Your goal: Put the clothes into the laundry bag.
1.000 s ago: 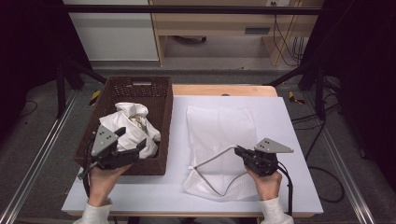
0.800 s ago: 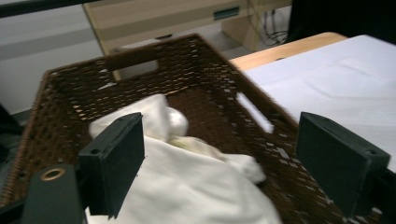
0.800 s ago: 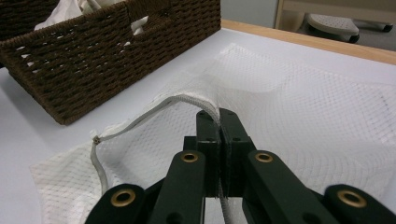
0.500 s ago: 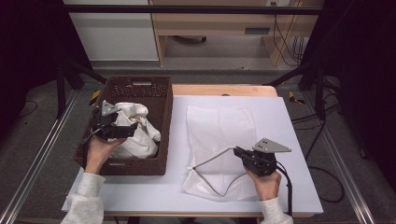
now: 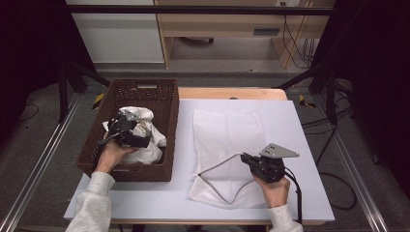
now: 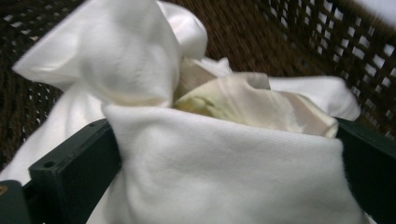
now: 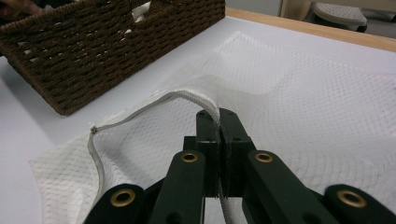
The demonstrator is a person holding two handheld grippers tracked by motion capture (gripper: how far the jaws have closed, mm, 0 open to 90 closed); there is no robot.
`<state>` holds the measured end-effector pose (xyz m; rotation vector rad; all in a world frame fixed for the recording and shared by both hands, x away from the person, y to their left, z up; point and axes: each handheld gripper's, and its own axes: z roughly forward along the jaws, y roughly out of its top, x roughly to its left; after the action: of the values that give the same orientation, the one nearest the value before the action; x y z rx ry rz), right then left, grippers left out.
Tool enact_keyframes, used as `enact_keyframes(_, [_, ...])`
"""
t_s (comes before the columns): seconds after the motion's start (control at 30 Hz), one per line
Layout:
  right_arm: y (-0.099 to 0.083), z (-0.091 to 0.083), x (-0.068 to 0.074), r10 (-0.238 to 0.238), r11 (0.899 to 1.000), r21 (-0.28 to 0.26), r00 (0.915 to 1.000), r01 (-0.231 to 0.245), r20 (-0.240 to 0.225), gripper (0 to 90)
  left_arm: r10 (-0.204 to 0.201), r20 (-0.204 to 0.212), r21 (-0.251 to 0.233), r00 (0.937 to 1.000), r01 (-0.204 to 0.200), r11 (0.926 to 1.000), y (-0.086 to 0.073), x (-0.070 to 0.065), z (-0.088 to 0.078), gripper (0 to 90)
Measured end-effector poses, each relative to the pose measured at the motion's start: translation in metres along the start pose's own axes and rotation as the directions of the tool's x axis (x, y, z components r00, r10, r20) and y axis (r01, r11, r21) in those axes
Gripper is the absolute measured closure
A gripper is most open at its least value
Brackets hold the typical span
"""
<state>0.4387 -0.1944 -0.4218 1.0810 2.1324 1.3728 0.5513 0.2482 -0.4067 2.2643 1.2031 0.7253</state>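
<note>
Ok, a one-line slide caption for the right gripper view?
Right gripper shut on the zipper edge of a white mesh laundry bag, lifting it open beside a brown wicker basket.

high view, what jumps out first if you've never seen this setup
The brown wicker basket at the table's left, heaped with white cloth, where the left gripper has its open jaws around a fold. To its right lies a white mesh laundry bag, the right gripper pinching its zipper edge up.
</note>
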Motion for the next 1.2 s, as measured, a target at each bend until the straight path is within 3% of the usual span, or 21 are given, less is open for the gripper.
enact_keyframes(0.03, [0.000,0.000,0.001,-0.001,1.000,0.004,1.0000,0.001,-0.001,88.3,-0.014,0.005,0.012,0.9999,0.014,0.9998,-0.001,0.000,0.003,0.0])
enact_keyframes(0.2, [-0.001,0.001,0.000,-0.001,1.000,0.008,1.0000,0.001,-0.004,88.3,-0.011,0.009,0.061,0.9999,0.010,0.9981,-0.003,-0.001,0.010,3.2])
enact_keyframes(0.37, [-0.001,0.002,0.000,0.001,1.000,0.013,1.0000,-0.001,-0.002,88.3,-0.029,-0.009,0.091,0.9996,0.029,0.9954,-0.002,-0.003,0.010,25.9])
enact_keyframes(0.4, [-0.001,0.002,0.000,0.001,1.000,0.013,1.0000,-0.001,-0.002,88.3,-0.035,-0.009,0.091,0.9994,0.036,0.9952,-0.002,-0.003,0.009,25.9])
enact_keyframes(0.53, [-0.002,0.002,-0.001,0.007,1.000,0.012,1.0000,-0.007,0.002,88.3,-0.044,-0.043,0.092,0.9981,0.048,0.9946,-0.001,-0.003,0.003,49.0])
enact_keyframes(0.63, [-0.002,0.001,-0.002,0.010,1.000,0.012,1.0000,-0.010,0.002,88.3,-0.037,-0.060,0.079,0.9975,0.042,0.9960,-0.001,-0.003,-0.001,59.7])
enact_keyframes(0.8, [-0.002,0.001,-0.004,0.013,1.000,0.013,0.9999,-0.013,0.001,88.3,-0.054,-0.076,0.031,0.9957,0.056,0.9979,0.000,-0.003,-0.007,64.9])
enact_keyframes(0.9, [-0.002,0.000,-0.004,0.014,1.000,0.015,0.9999,-0.014,0.000,88.3,-0.066,-0.084,-0.048,0.9943,0.062,0.9969,-0.001,-0.003,-0.016,65.7])
enact_keyframes(0.93, [-0.002,0.000,-0.004,0.016,1.000,0.013,0.9999,-0.016,0.001,88.3,-0.076,-0.083,-0.073,0.9937,0.070,0.9949,-0.001,-0.002,-0.019,66.0])
enact_keyframes(0.97, [-0.002,0.000,-0.004,0.020,1.000,0.012,0.9998,-0.020,0.001,88.3,-0.105,-0.062,-0.137,0.9926,0.095,0.9860,-0.002,0.001,-0.026,66.3])
enact_keyframes(1.0, [-0.002,0.000,-0.004,0.020,1.000,0.012,0.9998,-0.020,0.001,88.3,-0.105,-0.062,-0.137,0.9926,0.095,0.9860,-0.002,0.001,-0.026,66.5])
enact_keyframes(1.03, [-0.002,0.000,-0.005,0.020,1.000,0.011,0.9998,-0.020,0.001,88.3,-0.130,-0.055,-0.209,0.9899,0.116,0.9709,-0.003,0.004,-0.033,66.6])
enact_keyframes(1.07, [-0.002,0.000,-0.005,0.020,1.000,0.011,0.9998,-0.020,0.001,88.3,-0.130,-0.055,-0.209,0.9899,0.116,0.9709,-0.003,0.004,-0.033,66.8])
enact_keyframes(1.1, [-0.002,0.000,-0.005,0.023,1.000,0.010,0.9997,-0.023,0.002,88.4,-0.147,-0.062,-0.270,0.9872,0.125,0.9548,-0.004,0.006,-0.041,66.8])
enact_keyframes(1.13, [-0.002,0.000,-0.005,0.023,1.000,0.010,0.9997,-0.023,0.002,88.4,-0.147,-0.062,-0.270,0.9872,0.125,0.9548,-0.004,0.006,-0.041,66.9])
enact_keyframes(1.2, [-0.002,0.000,-0.005,0.021,1.000,0.013,0.9998,-0.021,0.000,88.3,-0.163,-0.069,-0.324,0.9841,0.133,0.9365,-0.006,0.007,-0.047,66.9])
